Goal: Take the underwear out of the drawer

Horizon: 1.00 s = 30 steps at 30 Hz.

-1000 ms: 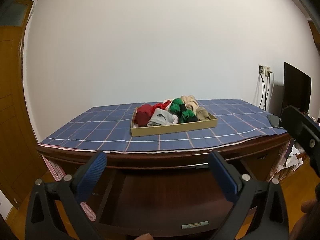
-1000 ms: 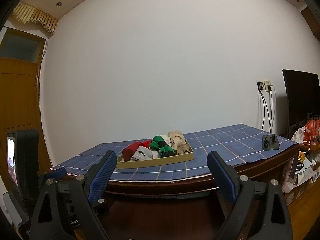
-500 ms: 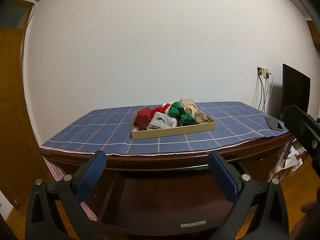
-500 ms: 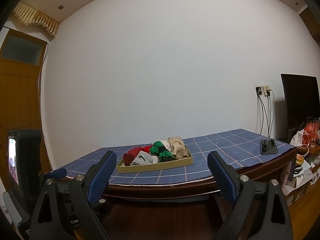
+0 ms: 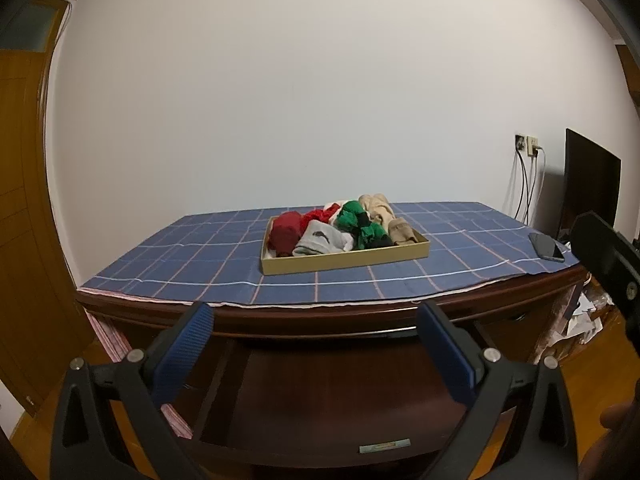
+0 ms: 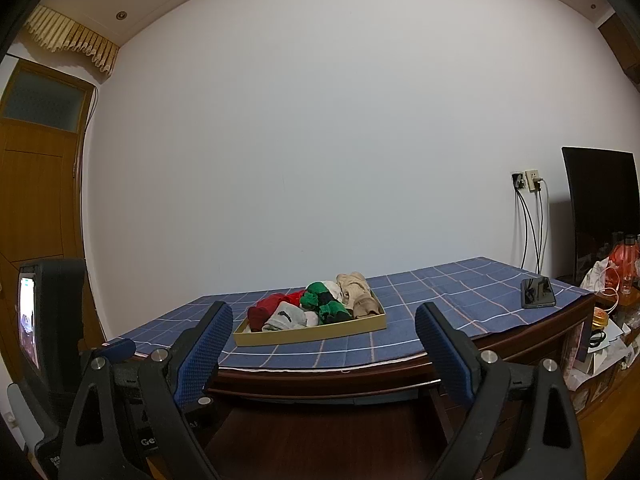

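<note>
Right now both my left gripper [image 5: 312, 344] and right gripper [image 6: 324, 344] gape empty before the pulled-out drawer [image 5: 320, 396], while the underwear [image 5: 340, 228] sits in a tray [image 5: 344, 262] on the counter [image 5: 200, 252].

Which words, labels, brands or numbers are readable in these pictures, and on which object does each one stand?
"Ge", cut off: white letters on the black left gripper body in the right wrist view.
Small pale sticker on the dark wooden drawer front: too small to read.
Dark logo on the grey folded underwear: a shape, no letters.
</note>
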Motion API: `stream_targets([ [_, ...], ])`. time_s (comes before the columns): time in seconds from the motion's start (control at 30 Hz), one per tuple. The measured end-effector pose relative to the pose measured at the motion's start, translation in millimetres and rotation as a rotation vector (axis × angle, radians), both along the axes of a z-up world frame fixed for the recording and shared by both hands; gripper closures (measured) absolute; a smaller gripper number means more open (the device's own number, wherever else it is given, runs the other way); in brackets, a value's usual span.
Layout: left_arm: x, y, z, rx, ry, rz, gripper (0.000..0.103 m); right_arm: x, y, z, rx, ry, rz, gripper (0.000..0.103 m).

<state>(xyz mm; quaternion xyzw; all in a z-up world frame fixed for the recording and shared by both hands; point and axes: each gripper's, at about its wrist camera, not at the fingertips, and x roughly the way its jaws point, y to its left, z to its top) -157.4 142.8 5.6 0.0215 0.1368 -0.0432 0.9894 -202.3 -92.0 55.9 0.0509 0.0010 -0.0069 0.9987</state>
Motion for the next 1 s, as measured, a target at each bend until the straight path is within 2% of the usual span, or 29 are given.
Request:
stream_targets([
  [0.2, -6.3, -4.0, 0.0, 0.027, -0.030, 0.017, 0.000, -1.1, 0.3, 0.9, -0.001, -0.003, 0.001, 0.009],
  [1.0, -6.0, -0.3, 1.9, -0.005, -0.015, 0.006, 0.000, 0.2, -0.7, -0.6, 0.004, 0.009, 0.004, 0.008],
])
